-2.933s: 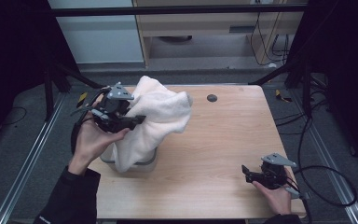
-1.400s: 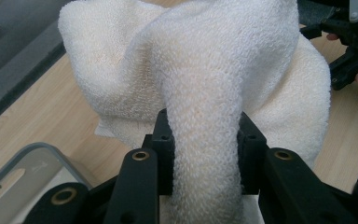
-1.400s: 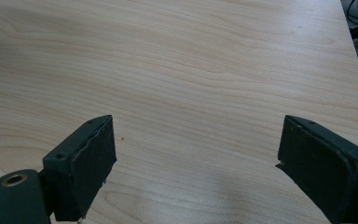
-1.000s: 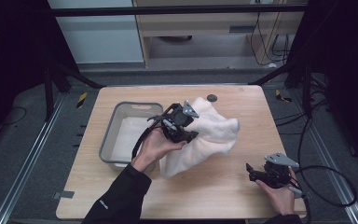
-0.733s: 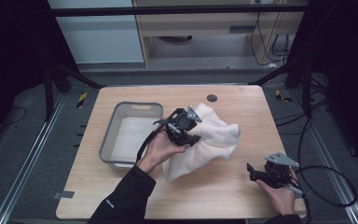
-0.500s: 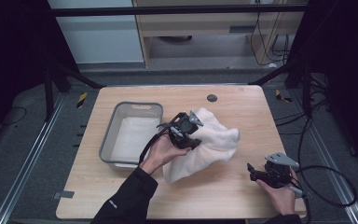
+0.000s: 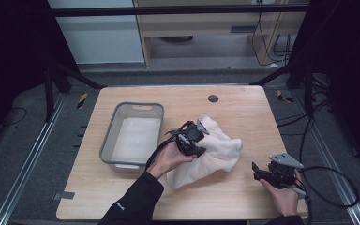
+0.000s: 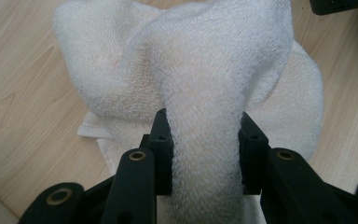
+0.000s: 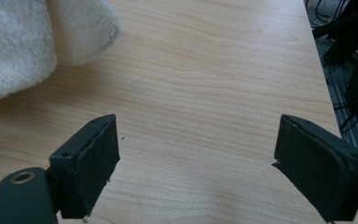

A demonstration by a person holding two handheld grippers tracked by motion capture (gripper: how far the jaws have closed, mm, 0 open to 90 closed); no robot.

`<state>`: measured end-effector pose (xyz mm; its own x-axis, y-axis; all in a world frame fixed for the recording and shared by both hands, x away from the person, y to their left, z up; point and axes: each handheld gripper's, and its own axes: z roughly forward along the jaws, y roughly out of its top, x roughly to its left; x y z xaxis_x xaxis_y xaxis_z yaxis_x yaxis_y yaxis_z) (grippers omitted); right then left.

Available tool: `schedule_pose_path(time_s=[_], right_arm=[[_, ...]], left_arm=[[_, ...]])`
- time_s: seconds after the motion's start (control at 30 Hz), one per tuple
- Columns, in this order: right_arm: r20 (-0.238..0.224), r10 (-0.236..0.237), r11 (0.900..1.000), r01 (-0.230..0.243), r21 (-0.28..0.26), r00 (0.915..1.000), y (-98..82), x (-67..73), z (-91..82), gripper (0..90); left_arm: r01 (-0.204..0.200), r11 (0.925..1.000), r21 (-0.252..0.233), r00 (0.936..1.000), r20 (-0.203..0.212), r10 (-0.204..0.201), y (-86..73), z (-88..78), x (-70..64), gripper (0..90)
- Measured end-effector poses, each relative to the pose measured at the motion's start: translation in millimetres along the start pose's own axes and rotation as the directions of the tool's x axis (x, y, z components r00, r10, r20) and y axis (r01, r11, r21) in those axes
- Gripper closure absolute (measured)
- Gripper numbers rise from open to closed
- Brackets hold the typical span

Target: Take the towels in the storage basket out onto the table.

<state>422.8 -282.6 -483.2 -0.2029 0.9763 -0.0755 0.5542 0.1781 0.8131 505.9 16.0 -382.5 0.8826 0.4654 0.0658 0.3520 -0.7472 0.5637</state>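
Towel (image 7: pixel 211 157) — white terry, crumpled, lying on the table (image 7: pixel 243 110) right of centre, its lower part spread flat on the wood and one fold lifted. In the left gripper view the towel (image 8: pixel 191 84) rises as a thick ridge between the two black jaws, which press on it from both sides; wood grain shows to either side of it.

Left claw (image 7: pixel 194 140) — clamped on that raised fold, held from below by the left hand (image 7: pixel 168 159), dark sleeve coming in from the bottom edge. It sits just beside the bin's right wall, over the towel's left part.

Bin (image 7: pixel 110 140) — grey, rectangular, open-topped, standing on the left half of the table, apart from the towel; its floor looks pale.

Right claw (image 7: pixel 262 172) — held low near the table's front right corner by the right hand (image 7: pixel 281 197), well apart from the towel's right edge. Its jaws stand wide and have just been closing a little, with bare wood between them — nothing gripped. In the right gripper view a corner of the towel (image 9: pixel 42 32) lies at the upper left, clear of both pads.

Black round mark (image 7: pixel 213 98) — on the table's far side, beyond the towel.
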Motion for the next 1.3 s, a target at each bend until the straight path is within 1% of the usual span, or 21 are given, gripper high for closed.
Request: schedule_pose_path(time_s=[0.13,0.17,0.2,0.27,0.4,0.47,0.53,0.67,0.77,0.83,0.9,1.03,1.07,1.1,1.2,1.23,1.3], right_arm=[[0.006,0.009,1.000,-0.009,-0.013,0.9999,0.6,-1.0,-2.5,20.3],[0.006,0.009,1.000,-0.009,-0.013,0.9999,0.6,-1.0,-2.5,20.3],[0.011,0.023,0.999,-0.022,-0.025,0.9997,1.2,-3.4,-4.5,24.1],[0.012,0.027,0.999,-0.027,-0.029,0.9996,1.4,-3.9,-5.3,25.3],[0.008,0.035,0.999,-0.035,-0.035,0.9993,1.9,-5.4,-7.5,32.0],[0.007,0.033,0.999,-0.033,-0.033,0.9994,1.8,-5.4,-7.3,32.4],[0.007,0.023,0.999,-0.023,-0.028,0.9997,1.7,-5.3,-6.8,32.9],[0.007,0.022,0.999,-0.022,-0.025,0.9997,1.5,-5.2,-6.4,32.8],[0.007,0.039,0.999,-0.039,-0.018,0.9992,-0.5,-8.1,-5.4,31.7],[0.012,0.053,0.998,-0.053,-0.016,0.9985,-1.5,-10.9,-5.5,31.2],[0.014,0.059,0.998,-0.059,-0.023,0.9982,-1.6,-12.4,-6.0,30.7],[0.008,0.057,0.998,-0.057,-0.024,0.9983,-2.0,-11.5,-5.0,29.0],[0.006,0.054,0.998,-0.054,-0.025,0.9985,-2.0,-11.5,-5.0,28.6],[0.006,0.054,0.998,-0.054,-0.025,0.9985,-2.0,-11.5,-5.0,28.6],[0.003,0.055,0.998,-0.054,-0.033,0.9985,-2.1,-11.7,-5.0,26.8],[0.003,0.056,0.998,-0.056,-0.033,0.9984,-2.2,-11.9,-4.7,25.9],[0.001,0.062,0.998,-0.062,-0.033,0.9981,-2.4,-12.1,-4.3,24.5]], left_arm=[[-0.009,1.0000,0.002,0.9999,0.005,0.009,-2.1,5.3,-2.2,63.9],[-0.009,1.0000,0.002,0.9999,0.005,0.009,-2.1,5.3,-2.2,63.3],[-0.012,0.9999,0.002,0.9999,0.012,0.012,-3.5,8.3,-3.0,62.8],[-0.013,0.9999,0.002,0.9998,0.015,0.013,-4.1,9.7,-3.4,62.5],[-0.014,0.9999,-0.001,0.9997,0.021,0.014,-4.8,14.4,-5.6,60.5],[-0.019,0.9998,-0.001,0.9995,0.025,0.019,-5.0,15.1,-6.2,59.9],[-0.022,0.9997,-0.004,0.9994,0.027,0.023,-5.4,15.8,-7.1,57.5],[-0.017,0.9998,-0.011,0.9991,0.039,0.017,-6.5,17.1,-7.7,55.6],[-0.022,0.9996,-0.016,0.9986,0.048,0.022,-7.5,19.3,-8.7,52.5],[-0.022,0.9994,-0.026,0.9986,0.048,0.023,-8.6,20.4,-9.8,50.0],[-0.014,0.9990,-0.042,0.9985,0.052,0.016,-10.0,20.0,-10.0,47.3],[0.002,0.9965,-0.083,0.9985,0.055,0.002,-12.3,14.1,-9.6,42.5],[0.004,0.9943,-0.106,0.9984,0.056,0.002,-13.2,9.5,-9.7,41.1],[0.004,0.9943,-0.106,0.9984,0.056,0.002,-13.2,9.5,-9.7,38.4],[0.005,0.9903,-0.139,0.9985,0.054,0.003,-14.6,1.9,-10.0,35.7],[0.001,0.9879,-0.155,0.9987,0.050,0.007,-15.6,-1.2,-10.4,34.9],[-0.003,0.9857,-0.168,0.9989,0.046,0.011,-17.2,-5.3,-10.9,33.9]])
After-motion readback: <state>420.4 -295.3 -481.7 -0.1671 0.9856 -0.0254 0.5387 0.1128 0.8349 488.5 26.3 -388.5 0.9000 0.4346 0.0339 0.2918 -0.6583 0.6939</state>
